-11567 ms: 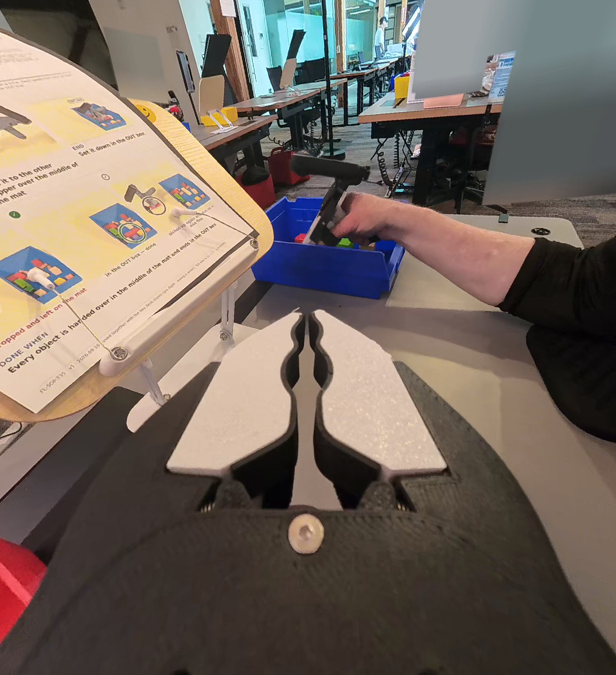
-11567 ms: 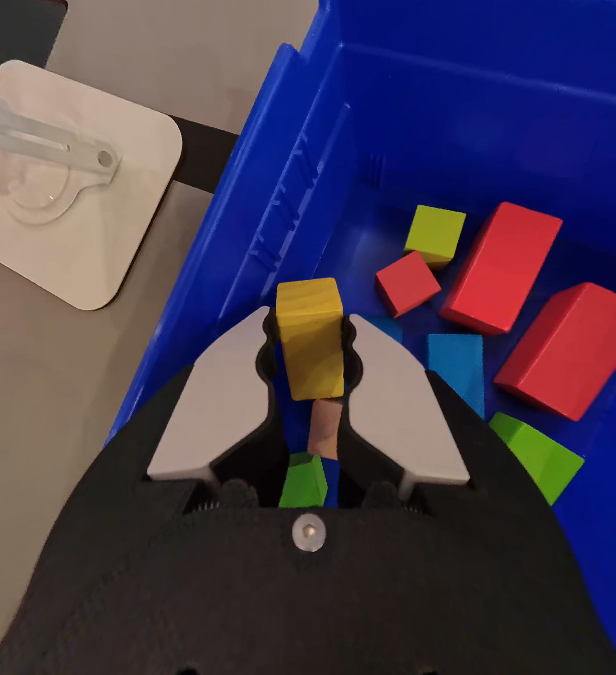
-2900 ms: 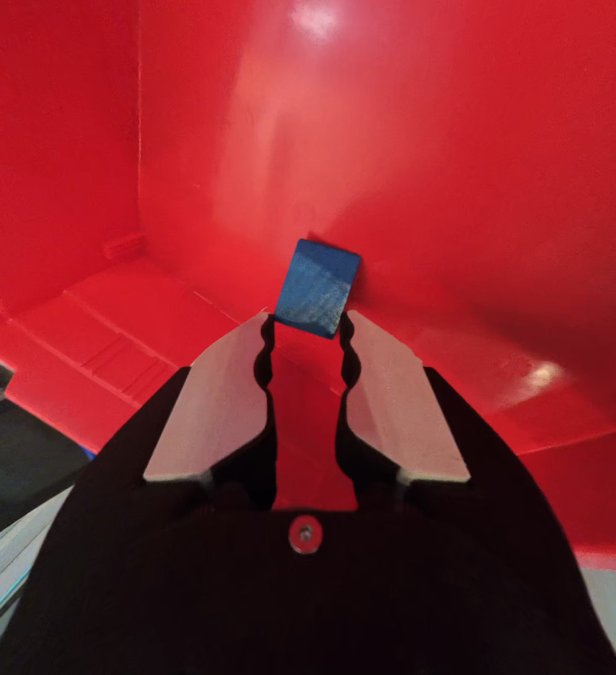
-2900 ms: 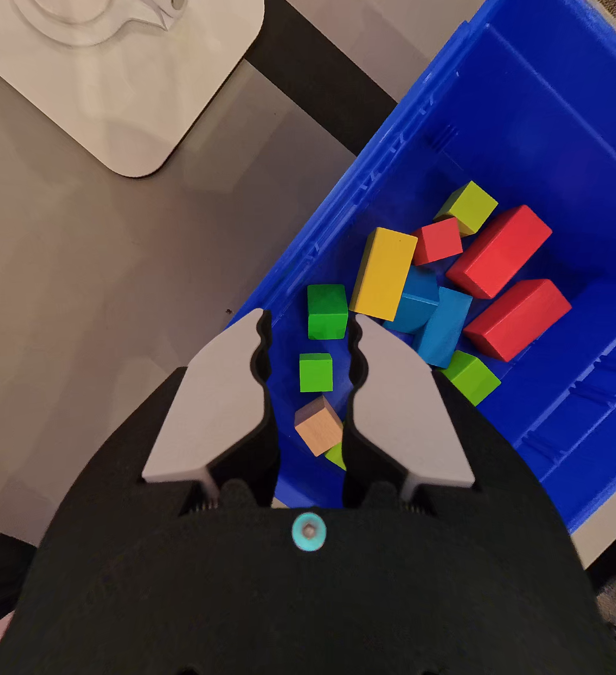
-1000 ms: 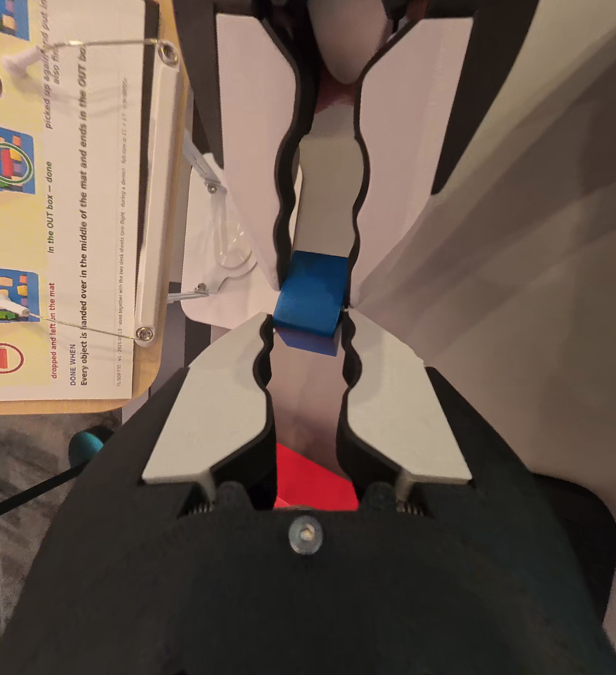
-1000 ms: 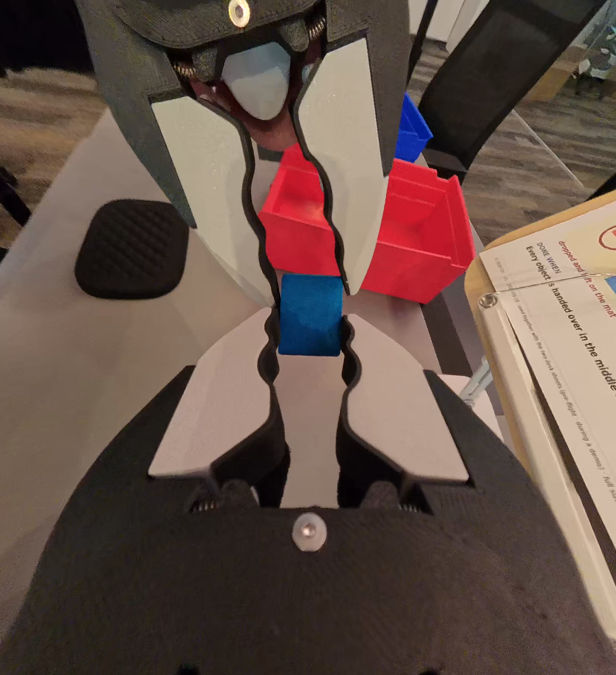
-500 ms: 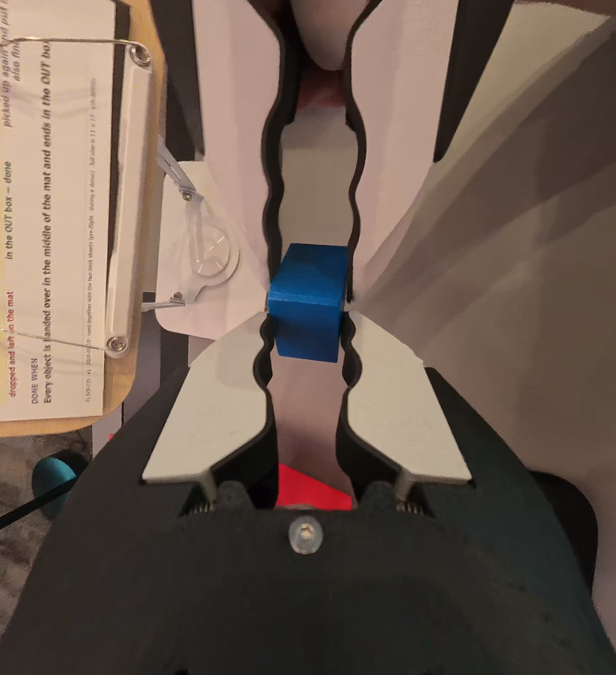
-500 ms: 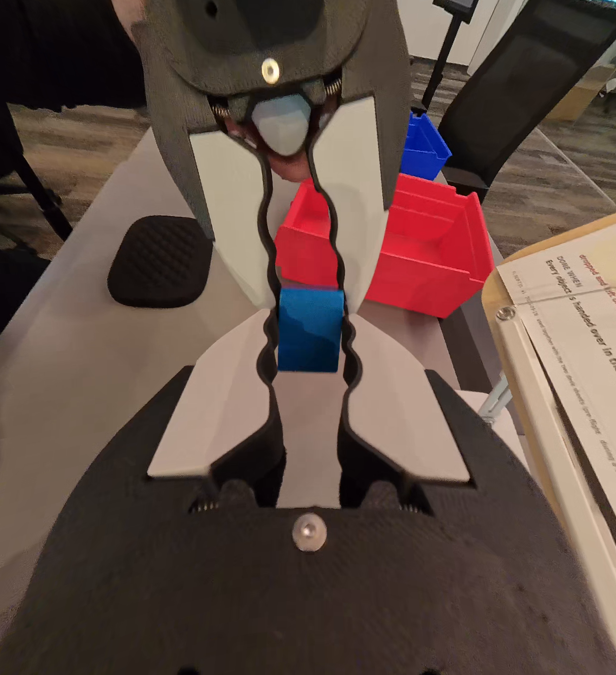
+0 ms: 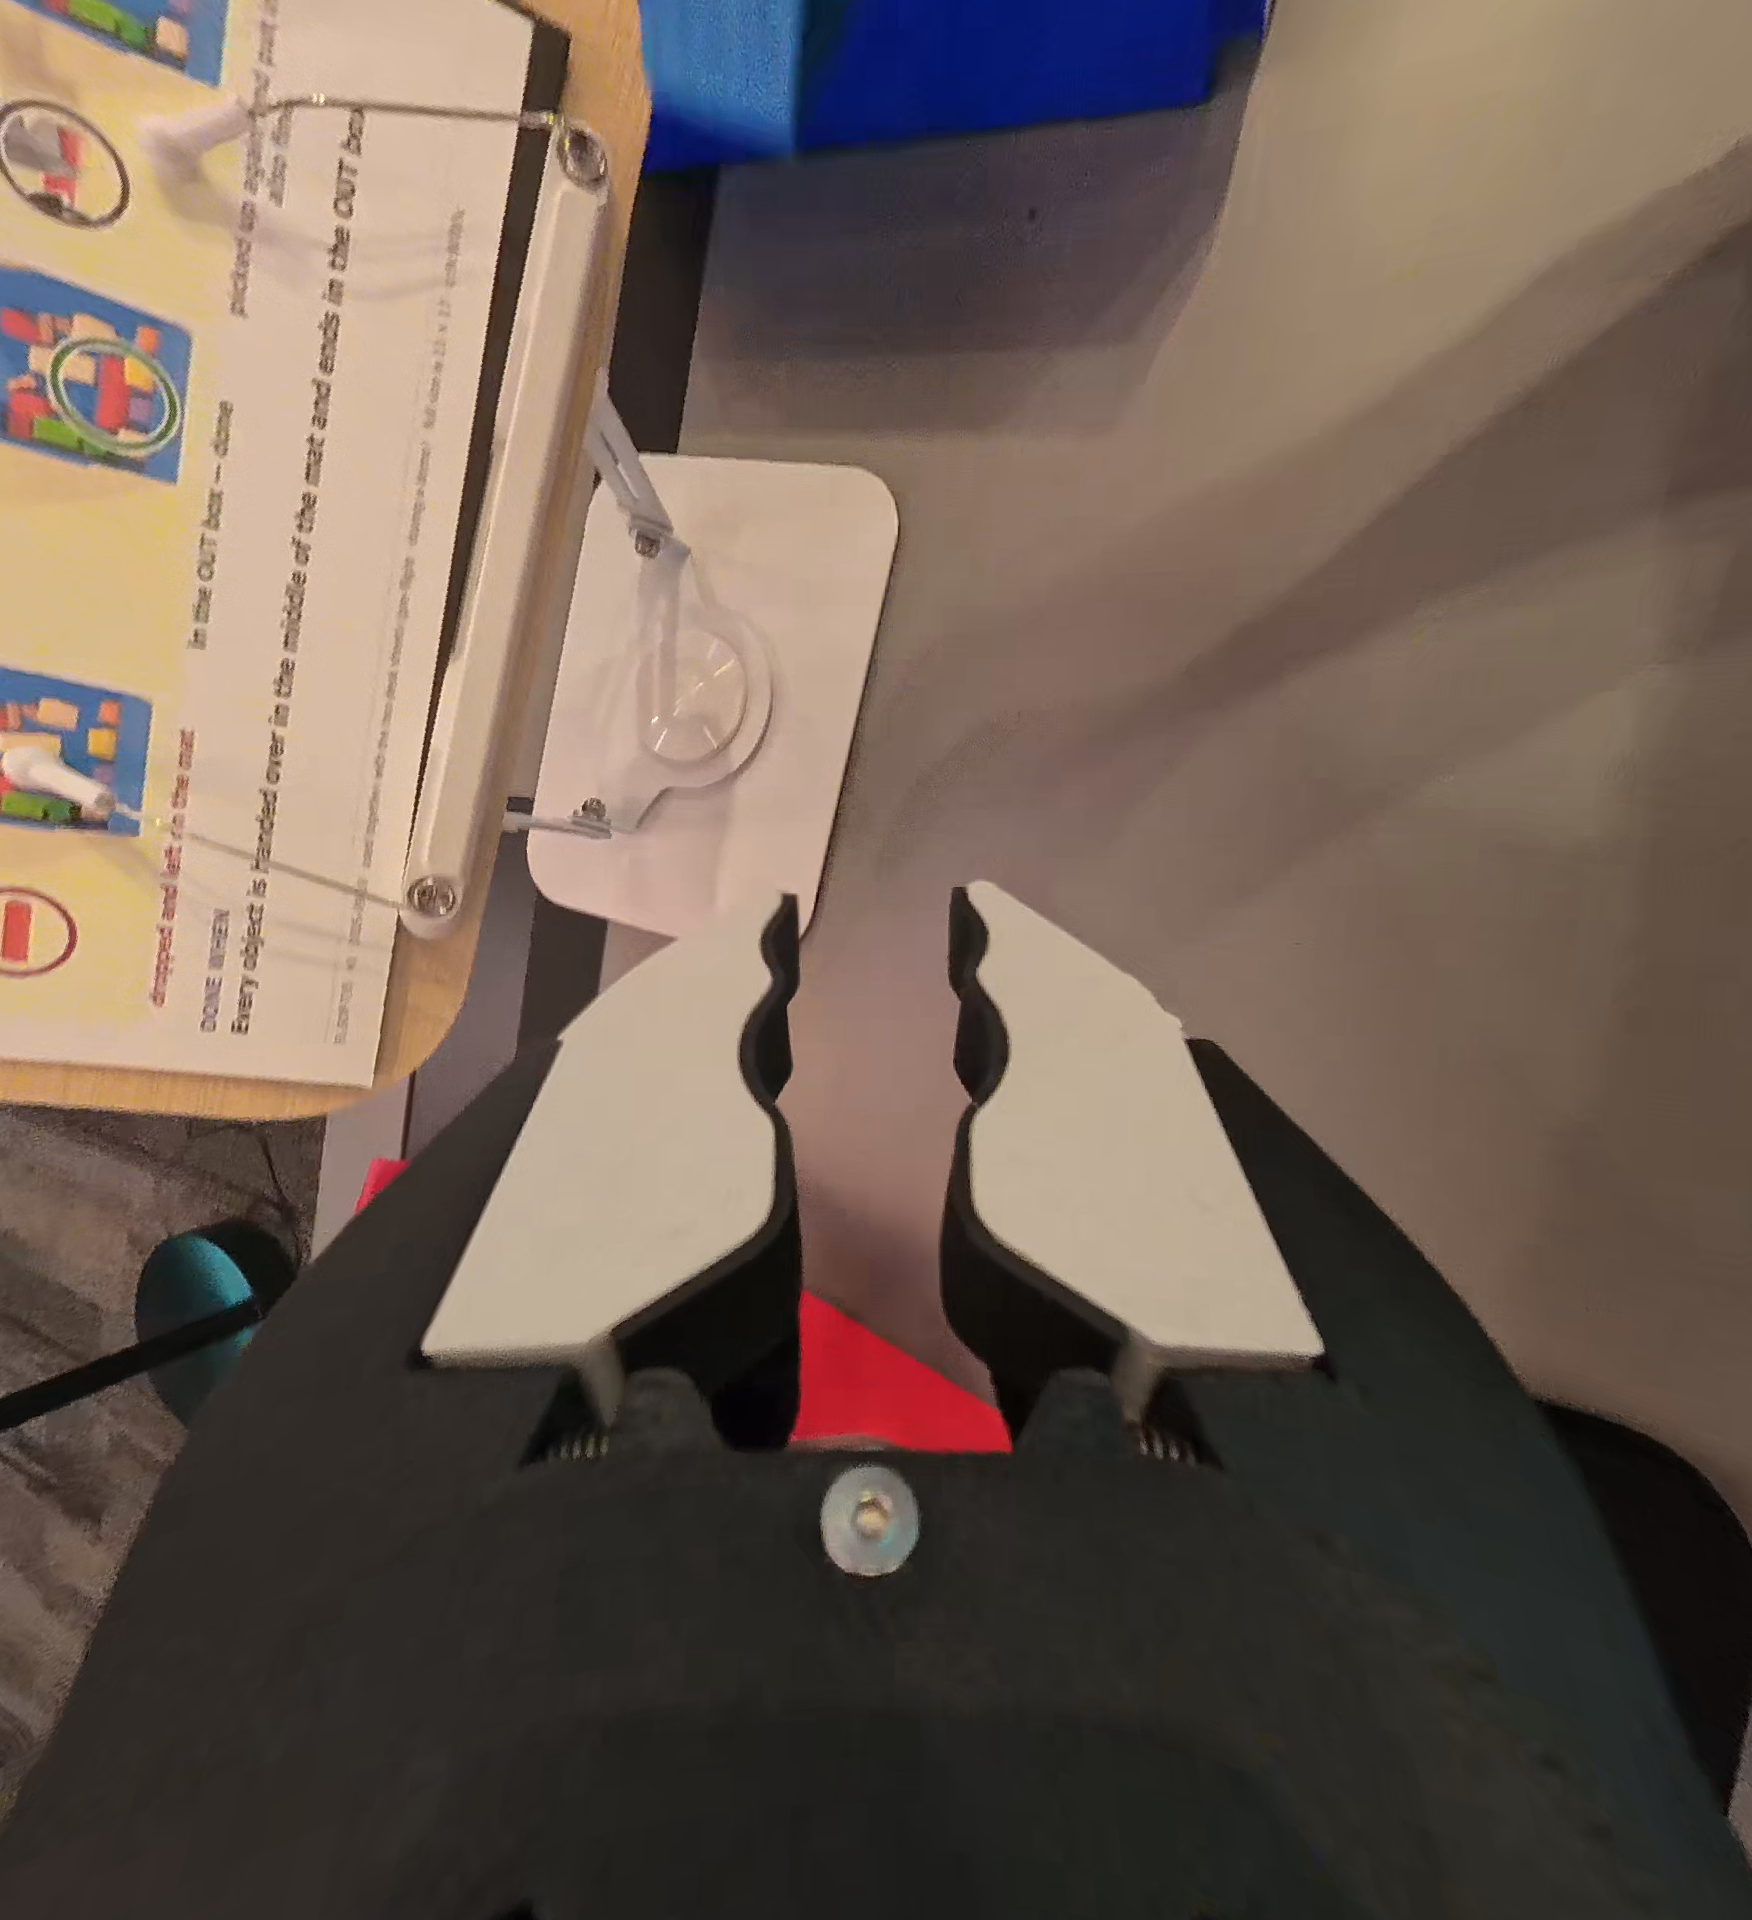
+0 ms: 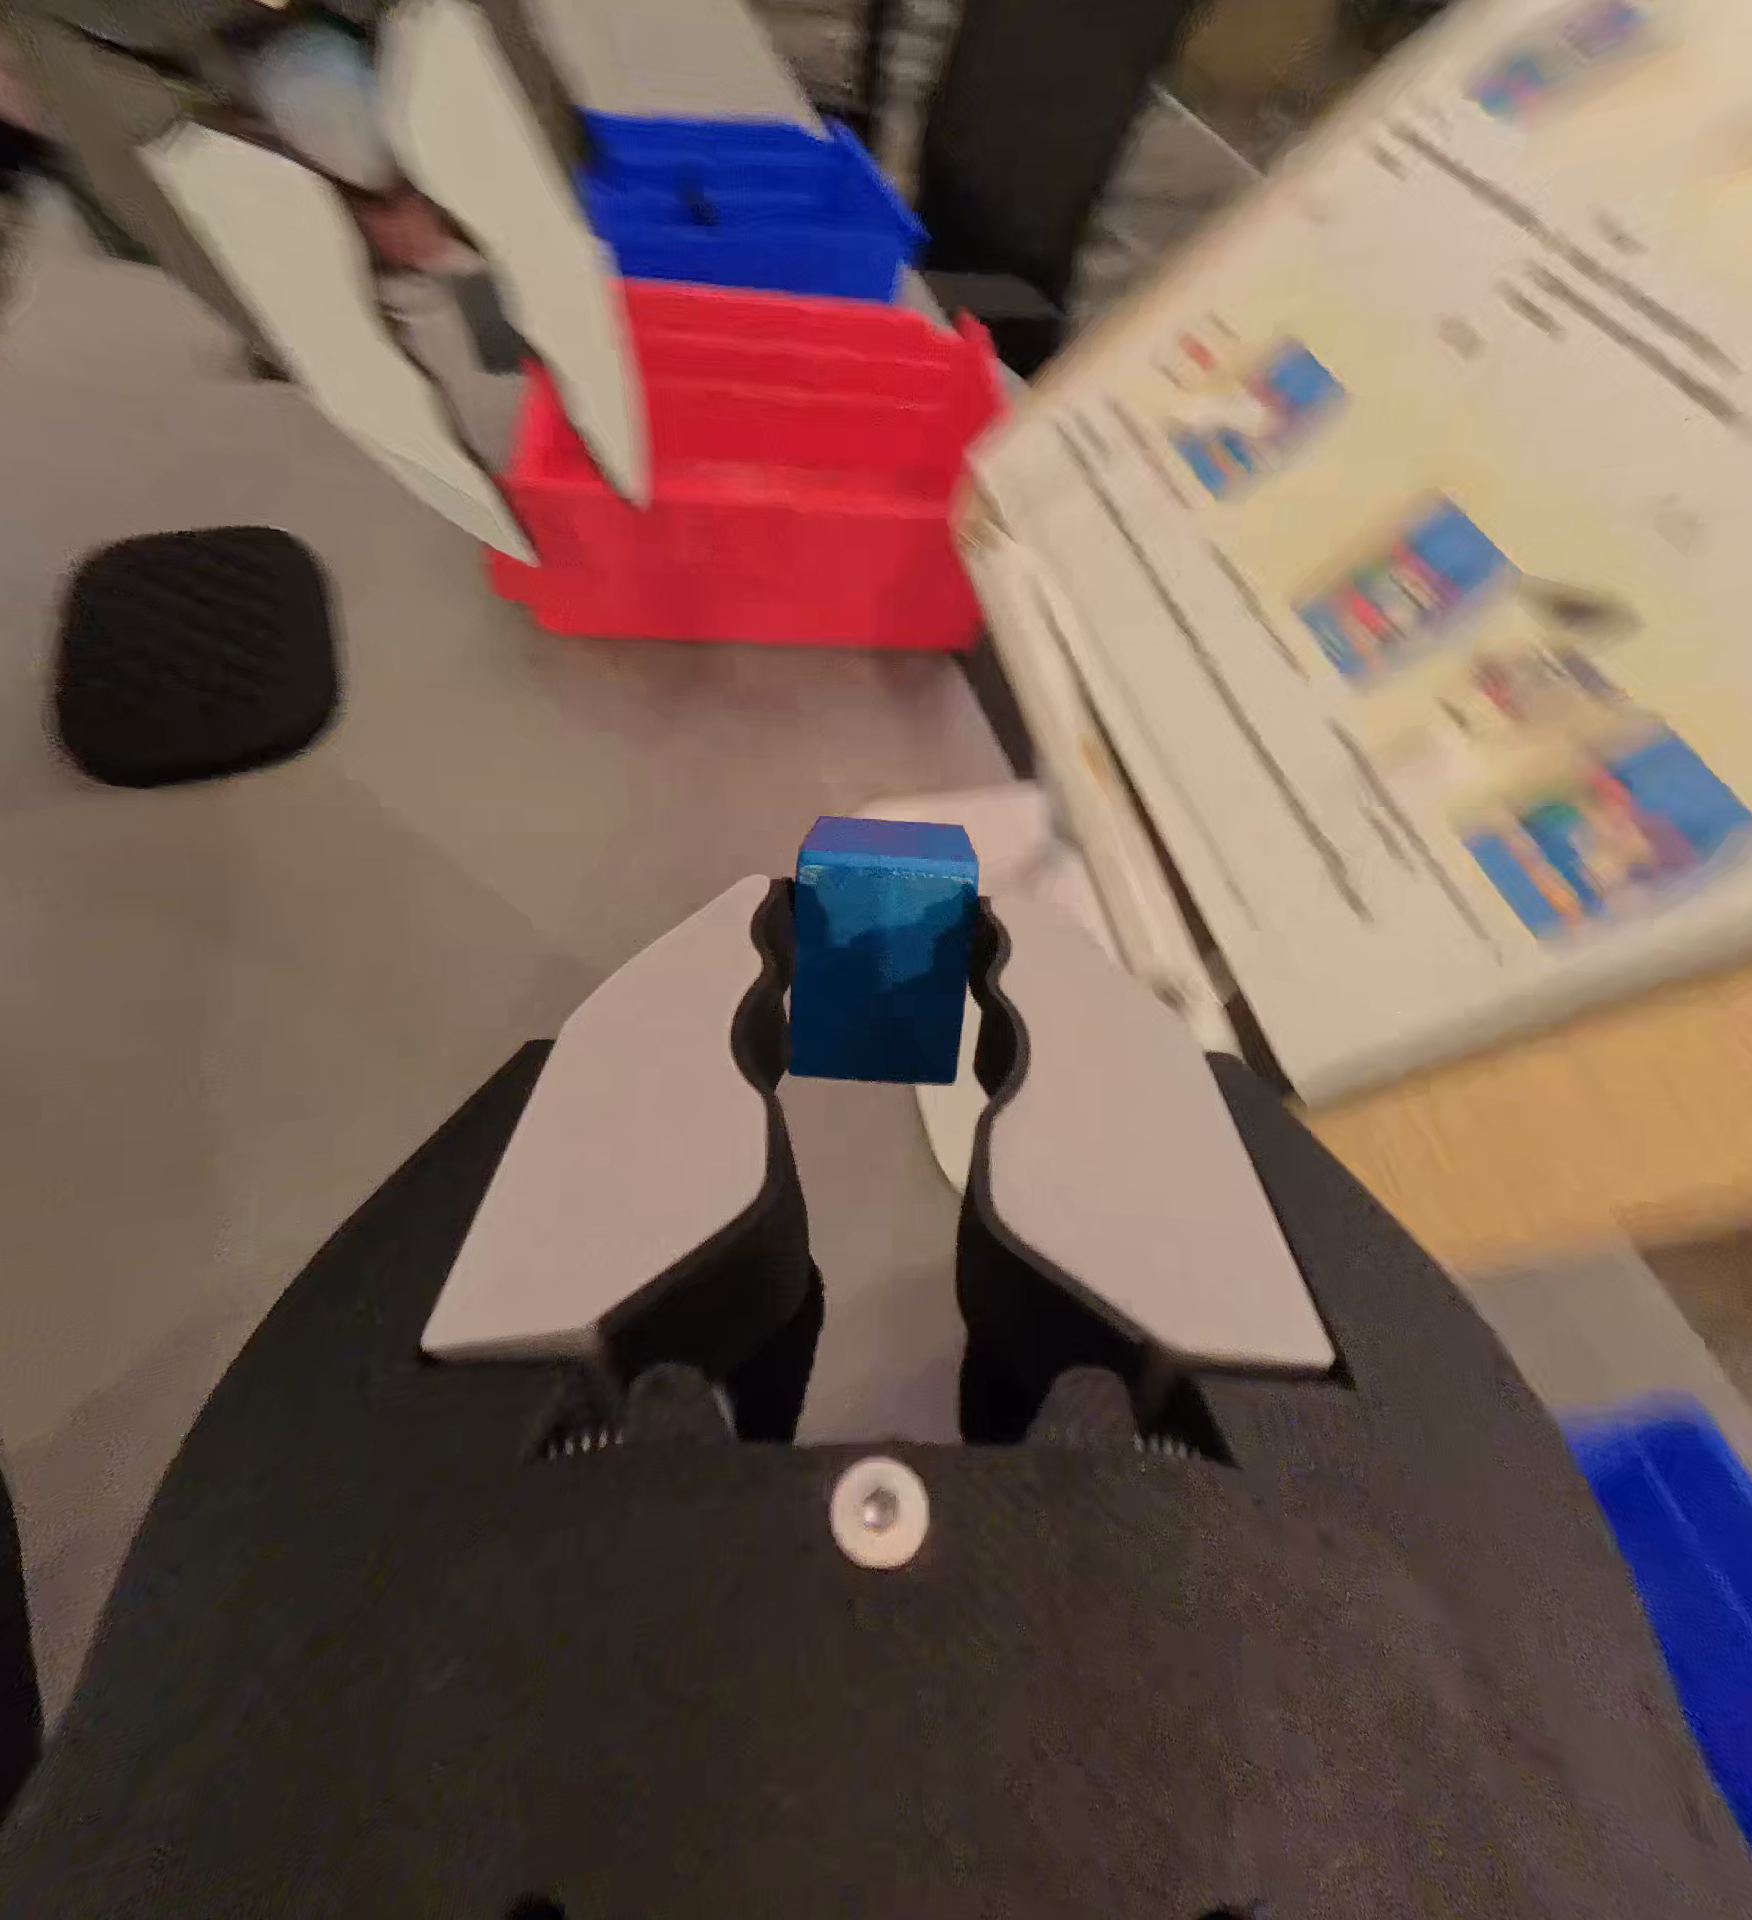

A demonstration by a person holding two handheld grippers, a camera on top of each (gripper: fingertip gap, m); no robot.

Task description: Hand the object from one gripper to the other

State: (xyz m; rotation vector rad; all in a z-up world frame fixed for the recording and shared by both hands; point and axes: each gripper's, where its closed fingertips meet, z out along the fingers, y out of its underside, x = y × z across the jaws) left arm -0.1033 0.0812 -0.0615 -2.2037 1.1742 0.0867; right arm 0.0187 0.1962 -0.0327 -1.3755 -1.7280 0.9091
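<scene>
My right gripper has the small blue painted wooden block clamped at its fingertips, both black wavy pads pressed against the block's two side faces. The block is a short rectangular piece: its long axis runs along my fingers, pointing forward and away from the wrist, and its far end pokes out just past the tips, with one broad face turned up toward my camera. It hangs clear above the grey tabletop.

My left gripper stands partly open with nothing between its pads; through the gap I see only grey table surface, and a sliver of the red plastic bin down near the finger roots. In the right wrist view that same gripper shows far ahead and to the left of my fingertips, blurred, jaws apart and bare, in front of the red bin with a blue plastic bin behind it.

Right of my right fingers leans the wooden board carrying the printed instruction sheet; left of them lies a black textured pad
</scene>
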